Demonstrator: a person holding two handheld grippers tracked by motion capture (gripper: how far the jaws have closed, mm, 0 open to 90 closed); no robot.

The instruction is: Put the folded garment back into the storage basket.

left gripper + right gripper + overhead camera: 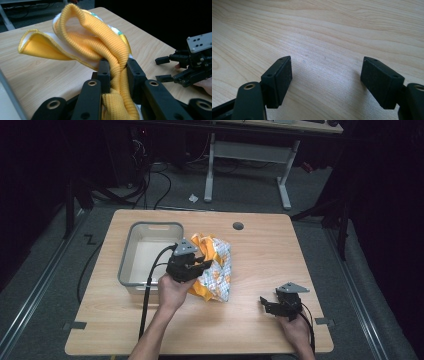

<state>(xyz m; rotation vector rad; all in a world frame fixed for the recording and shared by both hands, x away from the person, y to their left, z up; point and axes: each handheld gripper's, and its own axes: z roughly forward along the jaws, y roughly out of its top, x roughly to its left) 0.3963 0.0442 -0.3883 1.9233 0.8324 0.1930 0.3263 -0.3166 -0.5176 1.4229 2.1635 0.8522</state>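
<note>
left gripper (196, 265) grips yellow garment (216, 269) beside grey bin (131, 251); right gripper (268, 303) apart.

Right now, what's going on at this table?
A person works two handheld claws. The left claw is shut on the yellow ribbed cuff of a small patterned garment, lifting it beside the grey bin. The right claw hangs open over bare wooden table, holding nothing.
</note>
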